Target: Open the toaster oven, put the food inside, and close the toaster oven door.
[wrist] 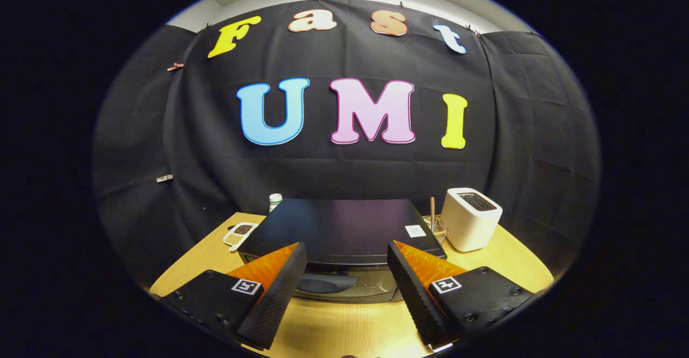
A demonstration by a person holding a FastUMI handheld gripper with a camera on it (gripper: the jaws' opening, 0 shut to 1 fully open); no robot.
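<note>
Beyond the left finger, on the wooden table (506, 261), sits a small dish (239, 233) with what look like beans or grains in two compartments, and just behind it a little white bottle (275, 201) with a green cap. Between the fingers and just ahead of them stands the toaster oven (344, 229), dark and boxy, seen from slightly above; its glass door (344, 287) faces the gripper and looks shut, though the fingers hide both ends of it. The gripper (347, 264) is spread wide with nothing between its fingers, touching nothing. Beyond the right finger, beside the oven, a wire holder (437, 227) keeps a wooden stick upright, and next to that stands a white slot toaster (471, 219).

By my reading the task has barely begun: the door has yet to be opened, nothing has gone inside, and closing comes last. Which item counts as the food I cannot tell; the dish is the likeliest candidate.
</note>
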